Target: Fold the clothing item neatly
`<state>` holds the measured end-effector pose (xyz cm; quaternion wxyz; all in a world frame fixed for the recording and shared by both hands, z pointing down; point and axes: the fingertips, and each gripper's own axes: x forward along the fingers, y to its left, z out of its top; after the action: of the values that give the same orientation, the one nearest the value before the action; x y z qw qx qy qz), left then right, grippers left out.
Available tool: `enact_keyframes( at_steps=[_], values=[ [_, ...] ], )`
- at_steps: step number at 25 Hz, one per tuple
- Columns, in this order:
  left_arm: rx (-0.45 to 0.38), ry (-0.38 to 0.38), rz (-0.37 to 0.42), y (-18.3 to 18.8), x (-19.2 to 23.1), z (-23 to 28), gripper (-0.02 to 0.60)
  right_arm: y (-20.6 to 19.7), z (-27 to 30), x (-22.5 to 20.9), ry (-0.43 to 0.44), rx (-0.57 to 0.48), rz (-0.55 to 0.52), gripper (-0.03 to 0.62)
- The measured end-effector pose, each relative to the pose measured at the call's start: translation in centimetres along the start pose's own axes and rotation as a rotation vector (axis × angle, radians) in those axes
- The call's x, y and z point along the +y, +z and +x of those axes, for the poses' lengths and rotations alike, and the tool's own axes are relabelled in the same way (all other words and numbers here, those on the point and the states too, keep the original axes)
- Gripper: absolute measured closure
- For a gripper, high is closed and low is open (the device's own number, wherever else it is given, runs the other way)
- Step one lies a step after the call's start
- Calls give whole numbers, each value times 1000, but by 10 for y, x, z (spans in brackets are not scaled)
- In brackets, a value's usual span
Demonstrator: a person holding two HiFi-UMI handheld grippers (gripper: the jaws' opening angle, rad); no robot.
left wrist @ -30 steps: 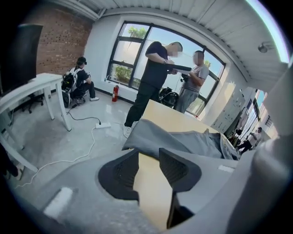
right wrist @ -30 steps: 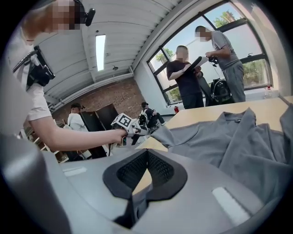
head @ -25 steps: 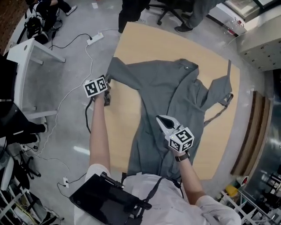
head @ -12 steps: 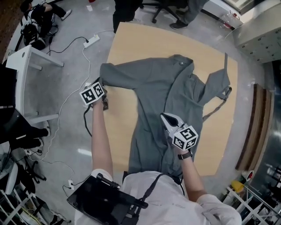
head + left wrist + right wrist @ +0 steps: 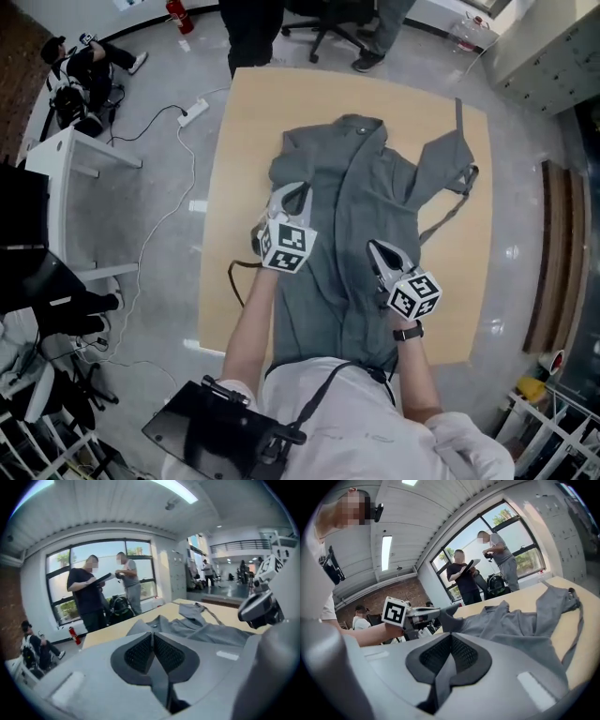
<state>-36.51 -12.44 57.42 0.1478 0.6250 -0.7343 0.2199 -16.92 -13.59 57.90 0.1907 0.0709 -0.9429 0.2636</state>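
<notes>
Two claws: both closed on cloth, neither wide.
Left claw [image 5: 295, 193]: has just been closing; pads now pinch the sleeve [image 5: 446, 617], held up over the chest of the shirt [image 5: 375, 187].
Right claw [image 5: 377, 251]: pads together on what looks like a thin strip of the shirt, near the lower front, low above the cloth.
Shirt: on the tan counter [image 5: 234, 141], collar [image 5: 361, 123] at the far edge, hem at the person's side, body roughly flat.
Done: going by how it lies, the first fold is in hand. That sleeve is in across the body but not laid down.
To do: set the sleeve flat, fold in the other sleeve [image 5: 450, 164], which lies spread to the right with a loose strap [image 5: 441, 230], then take hem to collar.
Progress: early, I'd say under a third.
</notes>
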Motion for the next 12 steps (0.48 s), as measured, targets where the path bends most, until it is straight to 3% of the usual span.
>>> enact_keyframes(
  at_steps=[4,6,9,12],
  values=[
    [132,-158,173,-30,-100,35,554,1,-28,-20,-47,-42,30,588],
    [220,-210,241,-59,-139,52,507,-3,-37,-30,-64,-50,59,588],
    [301,-229,198,-88,-163,53,486,-8,-40,-31,-57,-59,94,588],
    [321,-165,83,-95,-142,40,486,-11,-31,-21,-26,-59,98,588]
  ],
)
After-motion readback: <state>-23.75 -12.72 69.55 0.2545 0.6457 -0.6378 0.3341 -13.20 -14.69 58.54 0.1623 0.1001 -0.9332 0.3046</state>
